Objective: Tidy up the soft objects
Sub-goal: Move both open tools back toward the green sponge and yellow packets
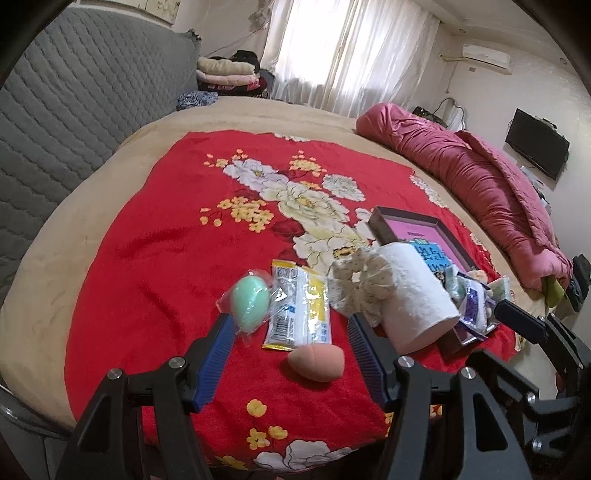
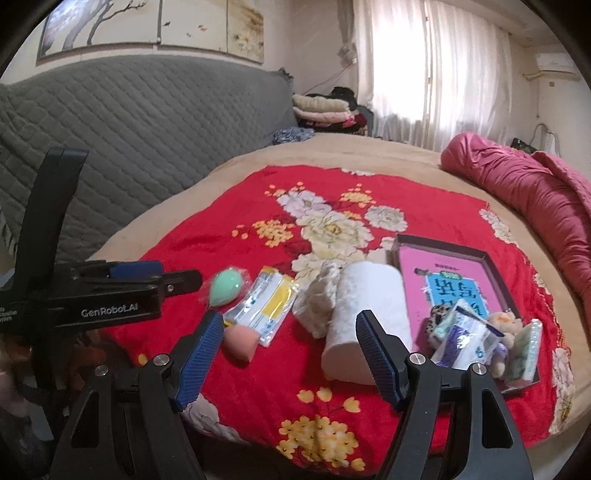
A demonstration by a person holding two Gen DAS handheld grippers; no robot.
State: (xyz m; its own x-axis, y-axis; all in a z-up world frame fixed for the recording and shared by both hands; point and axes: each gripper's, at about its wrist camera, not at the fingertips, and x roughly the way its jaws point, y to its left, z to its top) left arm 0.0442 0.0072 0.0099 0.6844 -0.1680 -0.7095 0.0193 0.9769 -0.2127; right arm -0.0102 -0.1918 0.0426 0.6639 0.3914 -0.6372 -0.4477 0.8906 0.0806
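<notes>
- Two grippers of mine hang over the red blanket [image 1: 147,258], both spread wide and holding nothing: left gripper [image 1: 291,328], right gripper [image 2: 291,332].
- The pink sponge [image 1: 317,362] lies between my left fingers, touching neither.
- The paper roll [image 2: 365,321] lies just ahead of my right fingers, beside the box [image 2: 496,275].
- Bare blanket stretches leftward toward the tan border.

- gray quilted cover [image 1: 74,110] fills the upper left
- white curtains [image 1: 351,48] top center, sunlit
- folded blankets [image 1: 225,72] stacked just left of the curtains
- pink duvet [image 1: 480,177] bunched along the right
- TV [image 1: 537,147] and AC unit [image 1: 485,55] on the far right wall
- tree painting [image 2: 147,26] across the top left
</notes>
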